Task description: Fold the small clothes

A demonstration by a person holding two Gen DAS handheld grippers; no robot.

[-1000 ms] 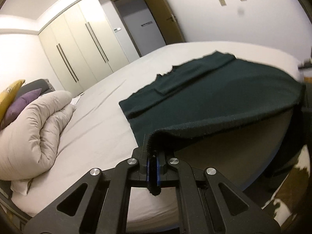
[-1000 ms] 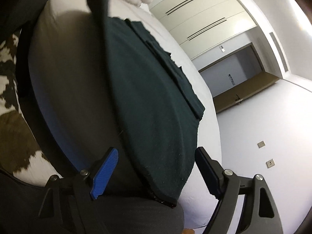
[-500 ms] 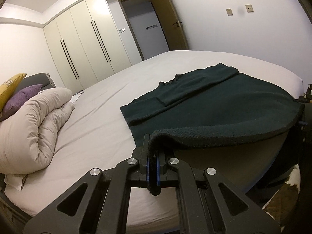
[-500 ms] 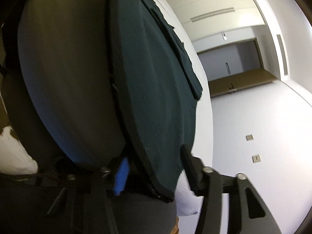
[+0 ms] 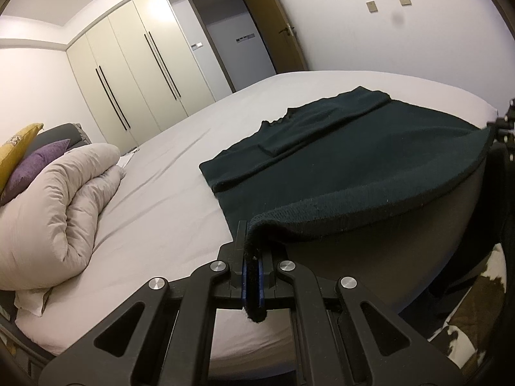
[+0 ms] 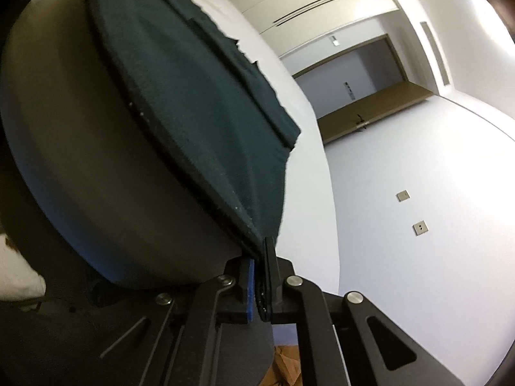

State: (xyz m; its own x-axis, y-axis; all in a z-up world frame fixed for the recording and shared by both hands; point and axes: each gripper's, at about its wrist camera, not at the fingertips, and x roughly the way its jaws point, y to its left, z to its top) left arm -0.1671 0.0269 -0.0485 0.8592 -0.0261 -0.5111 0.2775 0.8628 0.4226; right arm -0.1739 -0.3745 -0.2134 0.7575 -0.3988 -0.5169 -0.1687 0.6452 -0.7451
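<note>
A dark green knit sweater (image 5: 370, 157) lies spread on the white bed (image 5: 167, 212), its sleeves folded across the far part. My left gripper (image 5: 252, 270) is shut on the near left corner of its hem, lifted a little off the mattress. My right gripper (image 6: 260, 276) is shut on the other hem corner; the sweater (image 6: 206, 96) stretches away from it over the bed edge. The right gripper's body also shows at the far right of the left wrist view (image 5: 503, 128).
A rolled beige duvet (image 5: 54, 206) with purple and yellow pillows (image 5: 35, 164) lies at the bed's left end. Cream wardrobes (image 5: 135, 74) and a doorway (image 5: 238, 35) stand behind. A cowhide rug (image 5: 473, 328) covers the floor by the bed edge.
My right gripper has closed onto the sweater's hem corner; a second ago its jaws stood wide open around it. The hem between both grippers has drawn taut. My left gripper keeps its grip.
</note>
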